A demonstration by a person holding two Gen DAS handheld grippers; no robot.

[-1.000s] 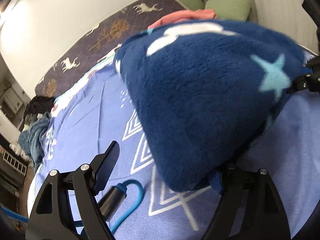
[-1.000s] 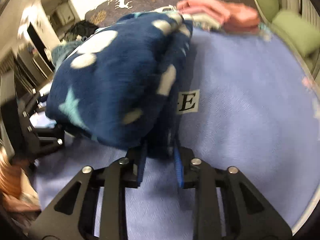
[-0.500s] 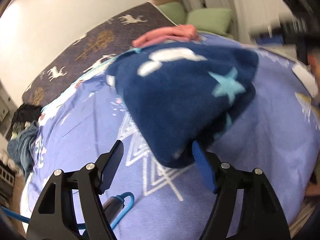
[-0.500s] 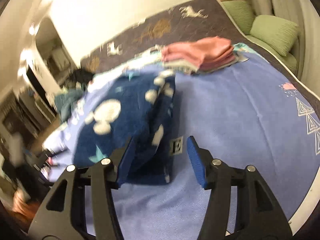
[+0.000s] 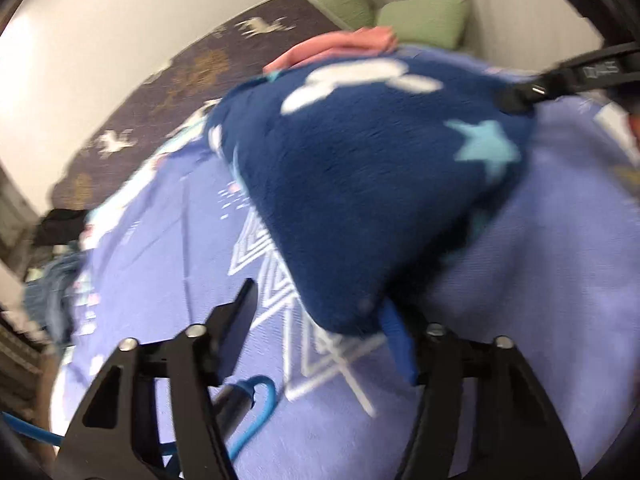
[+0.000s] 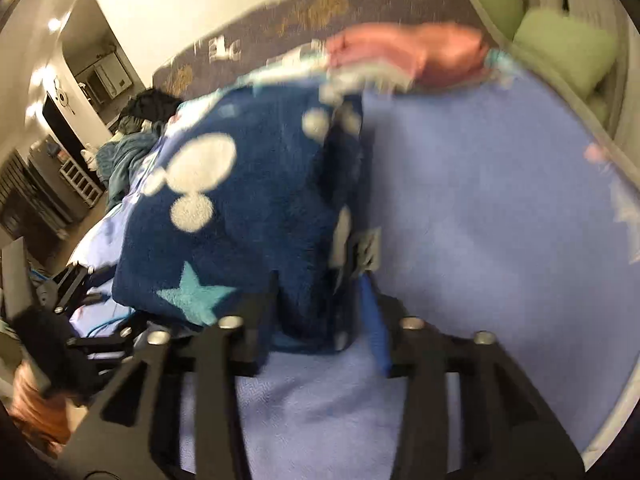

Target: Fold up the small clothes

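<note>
Since half a second ago both tools have closed back in on the folded navy fleece garment lying on the bed near the pink stack: left tool spread apart, right tool apparently clamping its near edge, suggesting another fold.

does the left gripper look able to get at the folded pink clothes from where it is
Probably not directly. The navy star fleece lies between the open left gripper and the pink stack at the far side of the bed, so it would have to go over or around.
</note>
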